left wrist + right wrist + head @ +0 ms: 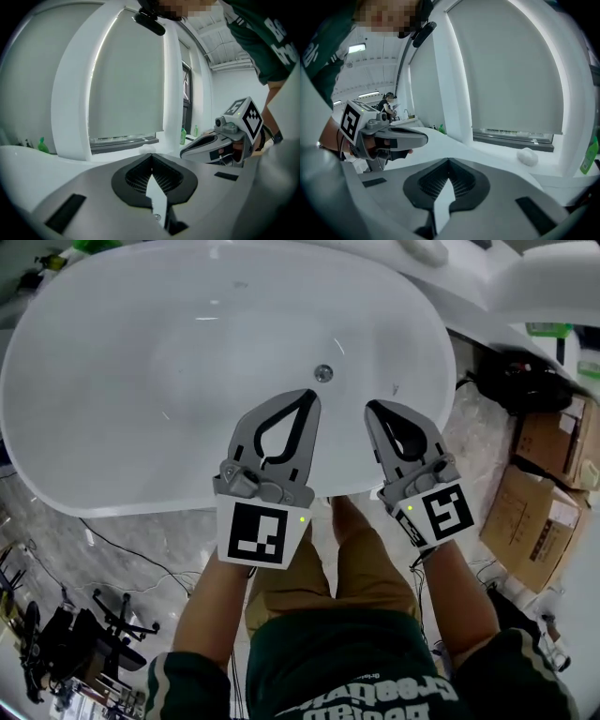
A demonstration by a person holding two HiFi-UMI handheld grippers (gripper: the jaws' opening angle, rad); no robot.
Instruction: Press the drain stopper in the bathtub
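A white oval bathtub (112,399) fills the upper head view. Its small round metal drain stopper (323,373) sits on the tub floor near the middle. My left gripper (308,396) hangs above the near rim, shut, with its tip just below and left of the stopper. My right gripper (372,408) is beside it to the right, also shut and empty. In the left gripper view the jaws (151,159) meet at the tip and the right gripper (220,145) shows at the right. In the right gripper view the jaws (449,161) are together, with the left gripper (393,138) at the left.
Cardboard boxes (553,446) stand on the floor right of the tub, and a second white tub (544,282) is at the top right. Cables and a black stand (66,634) lie at the lower left. Green bottles (183,136) stand on the window ledge.
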